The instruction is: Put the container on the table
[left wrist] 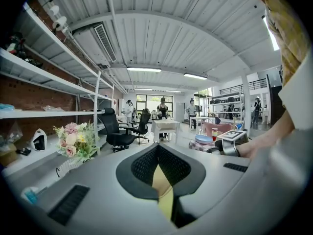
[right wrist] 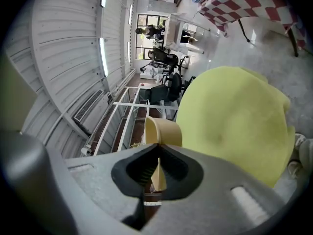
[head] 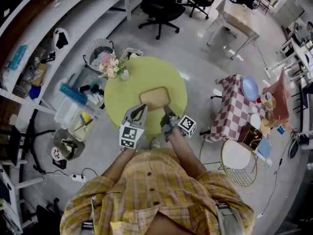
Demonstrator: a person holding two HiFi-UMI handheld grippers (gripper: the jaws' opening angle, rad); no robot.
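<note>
Both grippers are holding the container by its near rim. The left gripper is clamping the near-left part and the right gripper the near-right. Each gripper view is showing the pads pinched tight on a thin tan wall, with no gap.

The container is positioned over the near half of the round yellow-green table, roughly centred left to right, with its far rim pointing toward the table's middle. I can't tell from the head view whether the base is touching the top or hovering just above it. I'm reading this as the final lower-and-release step.

Risks:
- **Early release:** both grips are on the one near edge, so the far end is going unsupported. If the jaws are opening before the base is flat down, it's dropping and maybe skidding.
- **Uneven release:** letting go of one side first is likely twisting it toward the table's near edge, which is close.

The flowers at the far-left edge are well apart and not a concern.
</note>
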